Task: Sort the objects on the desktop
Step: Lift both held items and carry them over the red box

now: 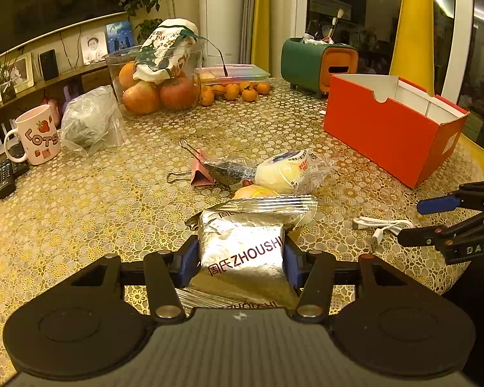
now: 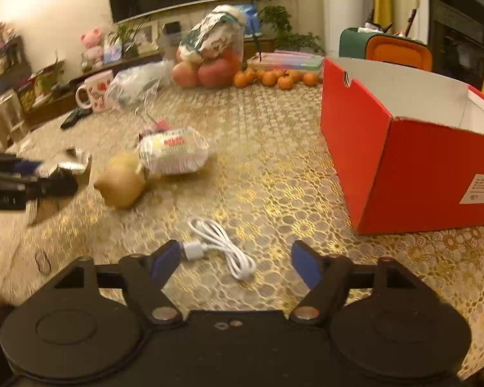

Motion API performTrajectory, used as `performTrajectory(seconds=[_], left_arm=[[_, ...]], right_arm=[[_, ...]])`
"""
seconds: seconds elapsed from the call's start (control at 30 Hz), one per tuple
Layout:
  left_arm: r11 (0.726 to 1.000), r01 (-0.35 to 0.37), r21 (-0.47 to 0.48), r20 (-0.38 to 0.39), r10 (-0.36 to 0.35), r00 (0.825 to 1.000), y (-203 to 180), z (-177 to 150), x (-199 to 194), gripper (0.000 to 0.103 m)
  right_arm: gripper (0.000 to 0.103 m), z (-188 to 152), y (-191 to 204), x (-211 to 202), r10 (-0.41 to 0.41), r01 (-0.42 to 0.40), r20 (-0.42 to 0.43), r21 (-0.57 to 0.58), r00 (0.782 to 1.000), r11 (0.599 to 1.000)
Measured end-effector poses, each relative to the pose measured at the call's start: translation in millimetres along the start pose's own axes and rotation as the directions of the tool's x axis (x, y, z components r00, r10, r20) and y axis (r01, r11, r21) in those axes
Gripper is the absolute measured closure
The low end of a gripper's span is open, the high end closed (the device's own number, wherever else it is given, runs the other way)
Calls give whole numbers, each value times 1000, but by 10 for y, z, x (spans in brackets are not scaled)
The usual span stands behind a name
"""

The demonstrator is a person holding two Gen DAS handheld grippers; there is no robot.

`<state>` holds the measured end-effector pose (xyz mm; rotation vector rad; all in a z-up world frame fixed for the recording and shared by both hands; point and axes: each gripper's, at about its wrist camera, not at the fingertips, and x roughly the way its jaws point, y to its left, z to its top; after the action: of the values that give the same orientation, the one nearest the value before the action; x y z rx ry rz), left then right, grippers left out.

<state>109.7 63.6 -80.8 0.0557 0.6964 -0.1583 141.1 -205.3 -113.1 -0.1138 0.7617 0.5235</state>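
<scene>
My left gripper [image 1: 241, 258] is shut on a silver foil snack packet [image 1: 242, 248] marked ZHOUSHI, held just above the lace-covered table. Beyond it lie a pale round fruit [image 1: 255, 191], a wrapped white bun [image 1: 290, 171], a small clear bag and a pink binder clip [image 1: 201, 171]. My right gripper [image 2: 235, 262] is open, its fingers either side of a coiled white USB cable [image 2: 222, 245]. It also shows at the right edge of the left wrist view [image 1: 435, 222]. An open red cardboard box [image 2: 403, 148] stands to the right.
A pink mug [image 1: 37, 135], a remote [image 1: 5, 177] and a plastic bag [image 1: 90, 119] sit at the far left. A clear tub of apples [image 1: 155, 90], small oranges [image 1: 232, 92] and a green organiser [image 1: 316, 61] stand at the back.
</scene>
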Motion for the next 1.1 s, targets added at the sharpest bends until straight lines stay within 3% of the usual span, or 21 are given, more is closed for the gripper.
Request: performTrajectory(seconds=[0.03, 0.1, 0.23, 0.4, 0.53, 1.1], left_arm=[[1000, 1, 2, 0, -1, 1000, -1, 0, 1, 51], [1000, 2, 4, -2, -2, 1000, -24, 2, 11, 51], [1000, 4, 6, -6, -4, 1000, -52, 4, 24, 51], [1000, 5, 4, -8, -5, 1000, -64, 12, 37, 51], [1000, 13, -7, -7, -14, 1000, -106, 33, 17, 51], [995, 73, 66, 30, -75, 997, -644, 334, -251, 51]], right_arm=[[32, -7, -17, 27, -6, 6, -9, -5, 1000, 1000], [42, -16, -37, 87, -5, 5, -23, -13, 1000, 1000], [47, -19, 29, 166, -17, 16, -9, -70, 1000, 997], [73, -14, 82, 168, -22, 22, 3, -113, 1000, 993], [87, -21, 143, 150, -32, 32, 4, -142, 999, 989], [90, 212, -78, -513, -33, 40, 105, -66, 994, 997]])
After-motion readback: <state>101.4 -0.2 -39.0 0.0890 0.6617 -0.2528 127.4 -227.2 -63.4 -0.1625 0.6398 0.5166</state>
